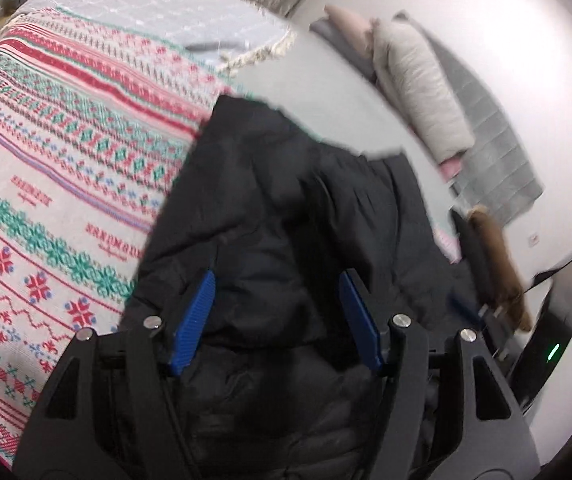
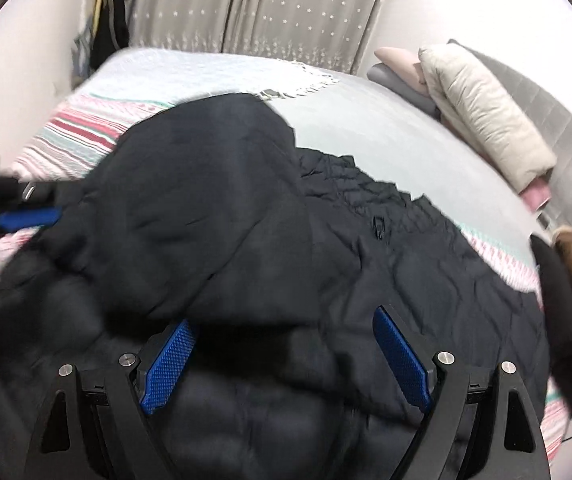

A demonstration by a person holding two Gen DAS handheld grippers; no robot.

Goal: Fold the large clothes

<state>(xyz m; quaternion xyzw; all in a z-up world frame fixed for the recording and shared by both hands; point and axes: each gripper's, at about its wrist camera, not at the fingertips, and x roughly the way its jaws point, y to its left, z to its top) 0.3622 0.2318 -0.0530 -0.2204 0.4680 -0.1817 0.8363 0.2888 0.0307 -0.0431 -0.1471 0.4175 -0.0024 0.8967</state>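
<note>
Black jacket [image 2: 246, 220] on patterned bedspread [image 1: 46, 160], starry curtain [image 2: 266, 4] behind, pillows [image 2: 486, 112] apparently stacked, left gripper [image 1: 276, 282] and right gripper [image 2: 284, 318] both released

Black quilted jacket [image 2: 270, 248] lies crumpled on the bed, one smooth panel folded over the diamond-stitched body. It spreads ahead of and beneath the right gripper [image 2: 286, 356], nothing pinched; small zipper pull visible beyond the gripper's right finger.
</note>
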